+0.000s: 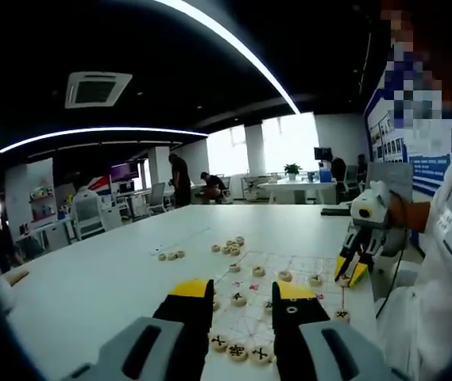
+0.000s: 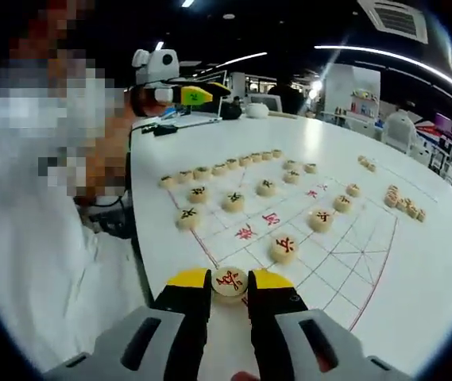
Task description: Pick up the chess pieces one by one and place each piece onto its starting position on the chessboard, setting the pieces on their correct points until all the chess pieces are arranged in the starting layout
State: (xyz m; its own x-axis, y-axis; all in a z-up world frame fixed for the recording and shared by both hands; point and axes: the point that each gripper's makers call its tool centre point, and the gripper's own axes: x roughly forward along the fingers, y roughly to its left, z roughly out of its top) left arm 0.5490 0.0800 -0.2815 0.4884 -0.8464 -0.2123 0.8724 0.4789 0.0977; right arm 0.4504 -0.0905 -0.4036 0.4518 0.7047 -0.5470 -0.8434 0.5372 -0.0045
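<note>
The right gripper (image 2: 230,279) holds a round piece (image 2: 229,281) (red character) between its jaws, at the near edge of the board (image 2: 345,258). The left gripper (image 1: 244,295) hangs above the board (image 1: 293,266), jaws apart and empty. Placed pieces (image 2: 233,201) stand on board points; loose pieces (image 2: 404,202) lie on the table (image 2: 440,270) beside it.

White table (image 1: 114,278), ceiling AC vent (image 1: 97,87), potted plant (image 1: 292,169) by windows (image 1: 289,141), office chairs (image 1: 89,213), two people (image 1: 180,179) at back.
</note>
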